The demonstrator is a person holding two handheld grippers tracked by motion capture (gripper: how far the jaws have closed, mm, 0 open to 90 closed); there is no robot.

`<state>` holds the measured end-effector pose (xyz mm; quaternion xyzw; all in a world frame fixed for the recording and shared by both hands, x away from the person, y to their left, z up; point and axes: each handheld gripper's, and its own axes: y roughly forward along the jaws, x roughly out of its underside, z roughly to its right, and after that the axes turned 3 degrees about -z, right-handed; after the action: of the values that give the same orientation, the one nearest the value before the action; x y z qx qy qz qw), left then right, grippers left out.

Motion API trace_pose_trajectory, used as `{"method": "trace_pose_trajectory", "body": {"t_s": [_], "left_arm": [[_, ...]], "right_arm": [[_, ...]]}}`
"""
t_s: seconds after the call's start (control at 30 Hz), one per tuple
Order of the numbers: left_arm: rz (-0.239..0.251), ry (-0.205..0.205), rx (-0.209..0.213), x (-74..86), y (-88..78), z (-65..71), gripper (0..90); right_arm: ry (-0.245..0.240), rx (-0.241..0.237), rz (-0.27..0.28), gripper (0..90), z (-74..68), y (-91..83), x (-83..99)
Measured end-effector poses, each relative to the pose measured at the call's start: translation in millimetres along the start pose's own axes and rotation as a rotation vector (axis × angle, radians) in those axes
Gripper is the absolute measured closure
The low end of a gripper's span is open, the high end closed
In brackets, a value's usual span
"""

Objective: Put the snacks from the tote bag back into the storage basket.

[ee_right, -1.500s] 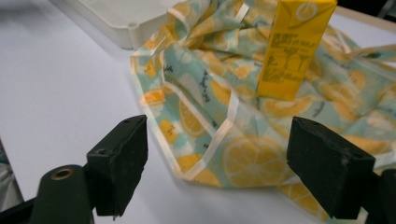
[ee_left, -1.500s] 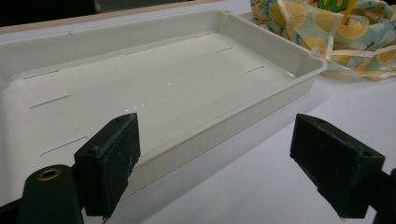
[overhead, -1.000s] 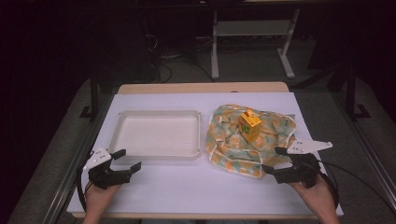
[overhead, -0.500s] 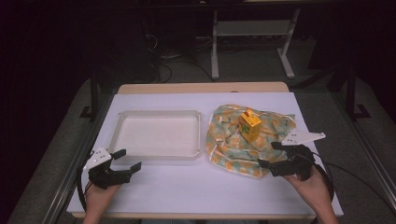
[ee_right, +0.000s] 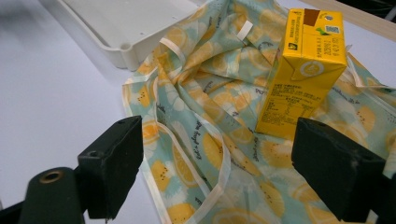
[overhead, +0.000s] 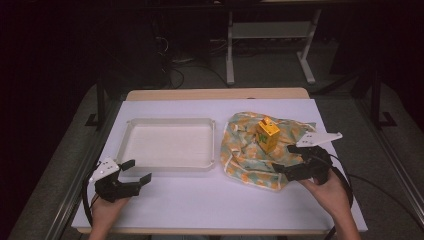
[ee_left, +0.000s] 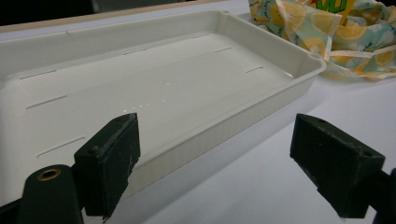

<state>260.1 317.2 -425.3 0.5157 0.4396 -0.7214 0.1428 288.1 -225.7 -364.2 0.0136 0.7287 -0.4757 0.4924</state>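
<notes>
Looks like a lab or test room, not a home. White sheet-covered surface [overhead: 200, 210] on a metal-framed bench, grey carpet floor [overhead: 280, 70] behind it. Bundled cables [overhead: 175, 67] on the floor beyond the surface's far edge, a white metal stand [overhead: 270, 35] near them. Dark surroundings.

The right tongs [overhead: 289, 160] have just been opening, empty, while edging over the lemon-print cloth [overhead: 245, 150].

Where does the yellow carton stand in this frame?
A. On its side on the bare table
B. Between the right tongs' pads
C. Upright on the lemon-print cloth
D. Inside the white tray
C: the yellow carton stands upright on the lemon-print cloth, beside the white tray and ahead of the open right tongs.
</notes>
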Motion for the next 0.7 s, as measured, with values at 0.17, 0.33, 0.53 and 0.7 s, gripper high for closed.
{"method": "trace_pose_trajectory", "body": {"t_s": [0.17,0.33,0.53,0.7], "left_arm": [[0.001,-0.001,-0.002,0.0,-0.3,-0.3,15.6],[-0.004,0.004,-0.001,-0.1,-0.2,0.1,15.6],[-0.005,0.005,-0.001,-0.2,-0.2,0.1,15.6],[-0.007,0.005,-0.001,-0.2,-0.2,0.3,15.6]], "right_arm": [[-0.001,0.006,-0.016,16.3,0.9,8.1,-4.8],[0.01,0.017,-0.025,16.4,4.4,11.9,-8.0],[0.02,0.029,-0.046,16.4,8.4,12.5,-13.6],[0.021,0.042,-0.059,16.6,9.4,13.6,-20.6]]}}
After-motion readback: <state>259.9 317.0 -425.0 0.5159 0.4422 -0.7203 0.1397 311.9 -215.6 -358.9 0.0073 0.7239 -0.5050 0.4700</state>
